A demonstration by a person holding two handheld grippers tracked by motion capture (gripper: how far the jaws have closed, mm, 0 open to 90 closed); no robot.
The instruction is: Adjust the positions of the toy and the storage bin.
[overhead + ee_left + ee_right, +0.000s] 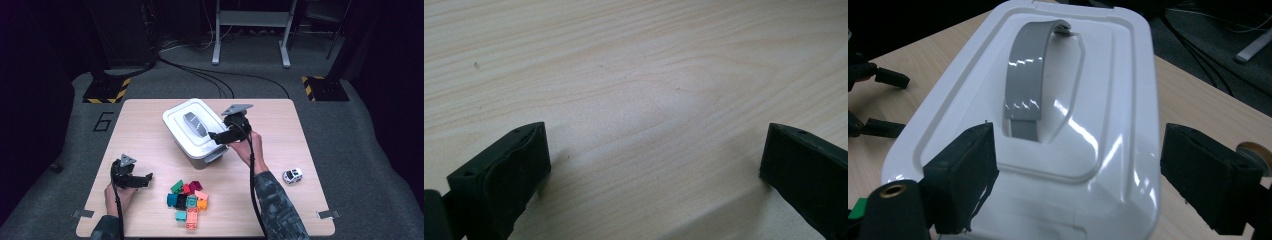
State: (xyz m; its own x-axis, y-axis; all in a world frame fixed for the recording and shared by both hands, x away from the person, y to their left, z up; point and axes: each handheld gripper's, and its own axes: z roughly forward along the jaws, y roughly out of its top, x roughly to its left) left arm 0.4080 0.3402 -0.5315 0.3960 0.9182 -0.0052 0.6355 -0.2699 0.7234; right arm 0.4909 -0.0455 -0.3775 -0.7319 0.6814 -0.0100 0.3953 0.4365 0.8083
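Jaws of the right gripper (1073,180) gape wide over the white plastic lidded box (196,132) mid-surface; its grey strap handle (1028,75) runs lengthwise straight ahead. Left gripper (142,179) rests wide open, farther off.

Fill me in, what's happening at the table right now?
A person holds a gripper in each hand. The right gripper hovers open at the near end of the white lidded box, jaws either side of the lid, facing its grey handle but not gripping anything. The left gripper rests open and empty over bare table. A pile of toy blocks and a small toy car lie untouched.
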